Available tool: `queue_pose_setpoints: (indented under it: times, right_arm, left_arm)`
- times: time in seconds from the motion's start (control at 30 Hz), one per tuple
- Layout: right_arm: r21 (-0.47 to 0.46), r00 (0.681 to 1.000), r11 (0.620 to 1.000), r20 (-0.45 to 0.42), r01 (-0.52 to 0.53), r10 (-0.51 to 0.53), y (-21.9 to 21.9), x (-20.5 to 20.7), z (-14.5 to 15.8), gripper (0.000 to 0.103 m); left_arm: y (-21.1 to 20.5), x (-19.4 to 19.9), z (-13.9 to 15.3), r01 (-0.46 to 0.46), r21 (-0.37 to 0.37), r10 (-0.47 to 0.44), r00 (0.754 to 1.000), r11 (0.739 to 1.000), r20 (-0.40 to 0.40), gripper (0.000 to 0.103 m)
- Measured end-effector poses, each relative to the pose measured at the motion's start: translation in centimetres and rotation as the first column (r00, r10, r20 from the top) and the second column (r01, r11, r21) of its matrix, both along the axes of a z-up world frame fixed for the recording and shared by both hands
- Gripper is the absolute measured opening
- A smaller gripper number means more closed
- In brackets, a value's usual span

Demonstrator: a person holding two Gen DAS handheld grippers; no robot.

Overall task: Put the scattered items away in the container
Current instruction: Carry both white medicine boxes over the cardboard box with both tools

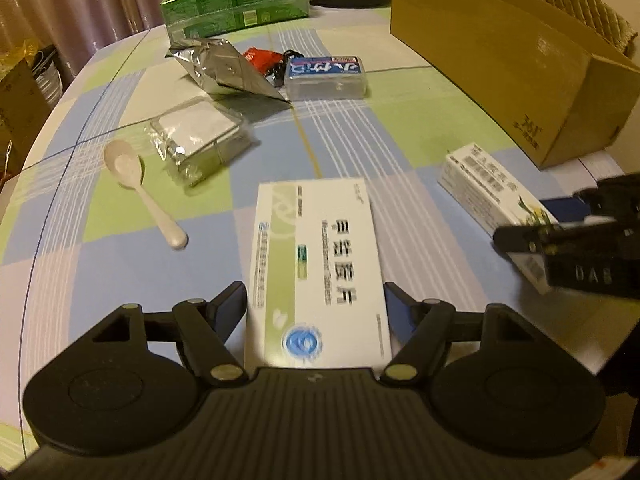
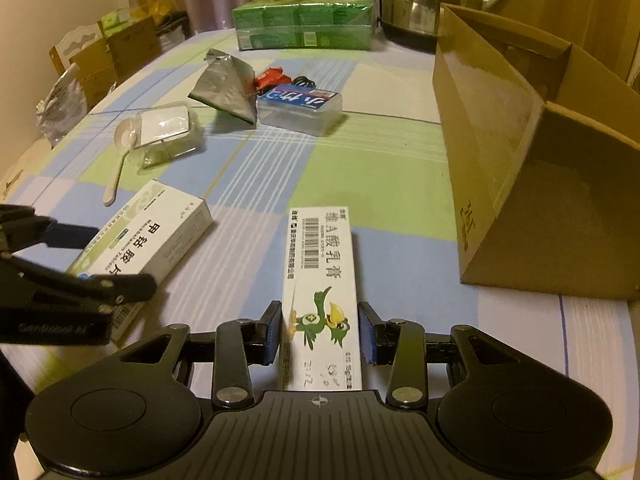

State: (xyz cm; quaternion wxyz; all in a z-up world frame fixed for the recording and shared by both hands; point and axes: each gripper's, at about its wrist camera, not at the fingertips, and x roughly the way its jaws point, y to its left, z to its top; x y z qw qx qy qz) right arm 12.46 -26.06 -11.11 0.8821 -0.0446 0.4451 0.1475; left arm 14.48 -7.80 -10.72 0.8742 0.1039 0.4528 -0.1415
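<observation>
A white and green medicine box (image 1: 316,268) lies on the table between the fingers of my left gripper (image 1: 316,312); the jaws sit close to its sides. It also shows in the right wrist view (image 2: 148,232). A long white ointment box with a green bird (image 2: 320,292) lies between the fingers of my right gripper (image 2: 320,334), with small gaps at both pads. It also shows in the left wrist view (image 1: 492,196). The open cardboard box (image 2: 516,160) stands at the right, also seen in the left wrist view (image 1: 520,64).
Farther back lie a white spoon (image 1: 140,184), a clear plastic case (image 1: 200,136), a silver foil pouch (image 1: 224,68), a blue-lidded clear box (image 1: 326,76) and a red packet (image 1: 260,60). A green pack (image 2: 306,24) and a steel kettle (image 2: 432,0) stand at the far edge.
</observation>
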Motion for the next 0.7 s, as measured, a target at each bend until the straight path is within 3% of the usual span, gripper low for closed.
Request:
queue_pose_setpoints:
  times: [0.27, 0.4, 0.7]
  right_arm:
    - [-0.014, 1.000, 1.000, 0.011, -0.003, 0.004, 0.2, 0.7, -0.4, 0.040]
    - [-0.033, 1.000, 0.999, 0.008, -0.021, 0.021, 0.7, 0.4, -0.2, 0.036]
    - [-0.008, 0.997, 1.000, 0.075, 0.007, -0.006, 0.0, -1.7, 2.9, 0.035]
  left_arm:
    - [-0.7, 1.4, -0.5, 0.008, 0.012, -0.008, 1.000, 1.000, -0.004, 0.068]
    - [-0.6, 1.1, -0.5, 0.001, 0.010, -0.002, 1.000, 1.000, 0.002, 0.067]
    - [0.1, -0.6, 1.4, -0.001, 0.000, 0.001, 0.999, 1.000, 0.042, 0.067]
